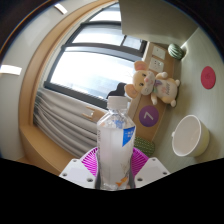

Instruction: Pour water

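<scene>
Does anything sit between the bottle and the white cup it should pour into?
Nothing visible does. The bottle is held between the gripper fingers, both pads pressing its sides. The white cup stands off to one side on the table, with bare tabletop between them. The plush toy sits farther back, outside that path.

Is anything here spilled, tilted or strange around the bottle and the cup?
Nothing stands out. The water bottle is upright between the jaws of the gripper, cap on. The white cup beyond it stands upright, and no spill shows. A plush toy sits by the window.
</scene>
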Action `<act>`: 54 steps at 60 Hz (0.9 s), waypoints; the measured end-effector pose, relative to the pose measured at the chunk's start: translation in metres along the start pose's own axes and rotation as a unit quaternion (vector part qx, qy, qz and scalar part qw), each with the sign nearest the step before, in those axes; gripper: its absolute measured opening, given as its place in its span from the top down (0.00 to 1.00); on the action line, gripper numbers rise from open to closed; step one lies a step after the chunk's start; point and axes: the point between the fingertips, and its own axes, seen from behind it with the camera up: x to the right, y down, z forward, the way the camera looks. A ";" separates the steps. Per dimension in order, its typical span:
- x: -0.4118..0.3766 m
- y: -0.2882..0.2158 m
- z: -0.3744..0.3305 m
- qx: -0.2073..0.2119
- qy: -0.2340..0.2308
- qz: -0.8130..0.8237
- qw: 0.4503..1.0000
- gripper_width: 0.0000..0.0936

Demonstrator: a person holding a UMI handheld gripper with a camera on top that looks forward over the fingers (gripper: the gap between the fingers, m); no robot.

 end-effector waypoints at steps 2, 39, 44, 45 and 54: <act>-0.007 -0.007 -0.001 -0.005 0.005 -0.075 0.997 0.58; 0.106 -0.255 -0.035 0.073 0.246 -0.573 0.778 0.57; 0.143 -0.269 -0.035 0.062 0.266 -0.561 0.781 0.57; 0.150 -0.270 -0.035 0.059 0.268 -0.559 0.782 0.57; 0.207 -0.270 -0.028 0.033 0.299 -0.564 0.769 0.57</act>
